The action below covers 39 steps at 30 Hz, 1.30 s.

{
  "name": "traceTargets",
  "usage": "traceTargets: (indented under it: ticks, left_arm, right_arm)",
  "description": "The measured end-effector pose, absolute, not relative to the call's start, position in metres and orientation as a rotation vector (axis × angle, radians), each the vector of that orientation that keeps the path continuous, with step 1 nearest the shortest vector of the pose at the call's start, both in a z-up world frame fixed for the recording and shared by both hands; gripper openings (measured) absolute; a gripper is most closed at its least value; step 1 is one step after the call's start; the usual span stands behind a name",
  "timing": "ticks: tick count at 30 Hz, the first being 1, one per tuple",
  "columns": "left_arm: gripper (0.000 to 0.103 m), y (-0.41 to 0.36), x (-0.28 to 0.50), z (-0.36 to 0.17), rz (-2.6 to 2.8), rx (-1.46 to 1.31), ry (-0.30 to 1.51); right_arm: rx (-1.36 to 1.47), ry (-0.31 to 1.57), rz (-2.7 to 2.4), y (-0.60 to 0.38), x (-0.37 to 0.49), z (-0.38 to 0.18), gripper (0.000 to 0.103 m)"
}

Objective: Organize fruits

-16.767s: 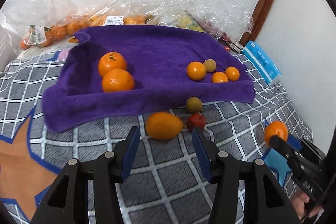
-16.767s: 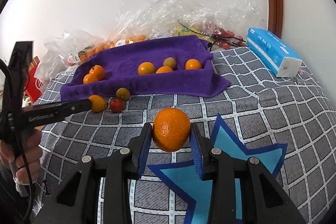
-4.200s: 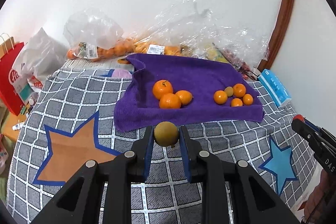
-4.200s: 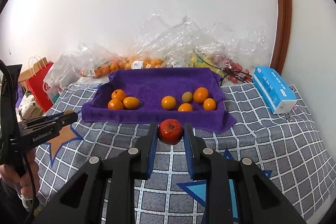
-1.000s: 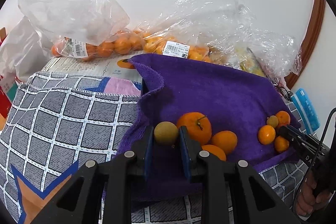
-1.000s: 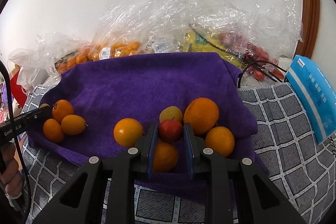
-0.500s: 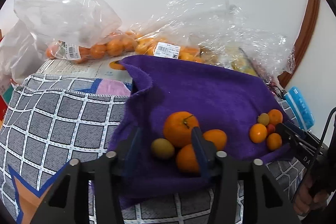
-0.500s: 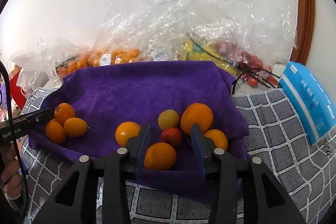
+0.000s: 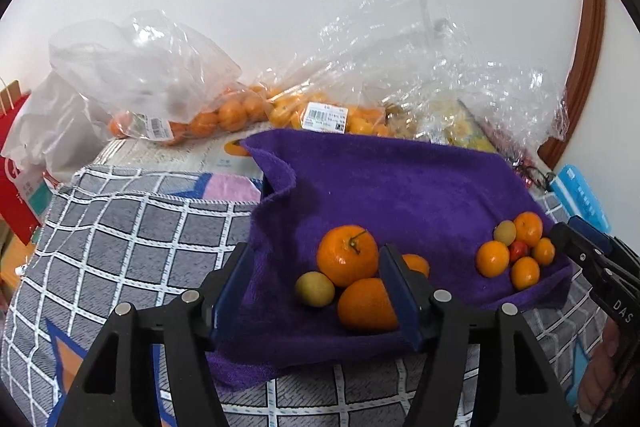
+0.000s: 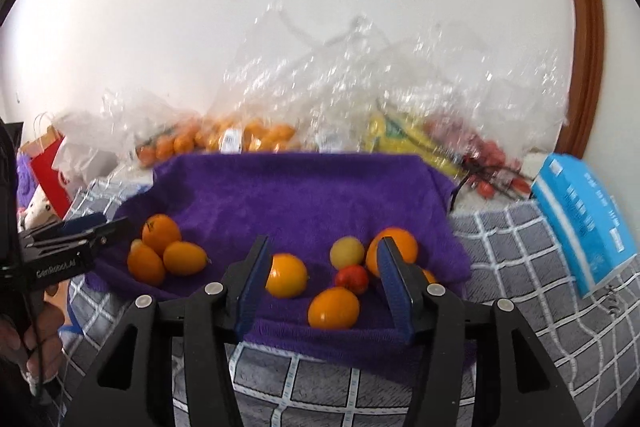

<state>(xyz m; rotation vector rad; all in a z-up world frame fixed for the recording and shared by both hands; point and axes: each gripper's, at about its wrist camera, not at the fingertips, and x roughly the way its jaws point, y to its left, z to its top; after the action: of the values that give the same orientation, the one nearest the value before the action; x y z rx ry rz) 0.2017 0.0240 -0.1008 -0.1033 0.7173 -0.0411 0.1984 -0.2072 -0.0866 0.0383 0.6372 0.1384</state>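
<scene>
A purple towel holds two groups of fruit. In the left wrist view a yellow-green fruit lies against a large orange and another orange. My left gripper hovers just in front of them with its jaws opening, and the pads touch nothing. In the right wrist view a small red fruit lies on the towel among several oranges and a pale fruit. My right gripper stands before it, its jaws opening and nothing gripped.
Clear plastic bags of oranges and other fruit are heaped against the wall behind the towel. A blue tissue pack lies to the right. A red paper bag stands at the far left. The grey checked cover surrounds the towel.
Both grippers have opened and let go. The yellow-green fruit now rests by the left oranges, the red fruit in the right group. The right gripper has drawn back and upward.
</scene>
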Motion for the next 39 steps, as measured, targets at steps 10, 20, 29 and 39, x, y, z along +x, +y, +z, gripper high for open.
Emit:
traceTargets:
  ticks: [10, 20, 29, 39]
  left_arm:
    - [0.079, 0.012, 0.143, -0.06, -0.008, -0.049, 0.703]
    - [0.081, 0.007, 0.067, -0.031, -0.052, -0.054, 0.681]
    - [0.091, -0.005, 0.015, -0.008, -0.084, -0.058, 0.637]
    - [0.093, -0.018, -0.012, 0.0, -0.111, -0.046, 0.621]
  right_arm:
    - [0.01, 0.641, 0.049, -0.195, 0.134, -0.024, 0.059]
    - [0.029, 0.66, -0.003, -0.188, 0.044, 0.001, 0.084]
    - [0.046, 0.629, -0.044, -0.195, -0.016, 0.019, 0.101]
    - [0.062, 0.597, -0.046, -0.207, -0.058, 0.033, 0.102]
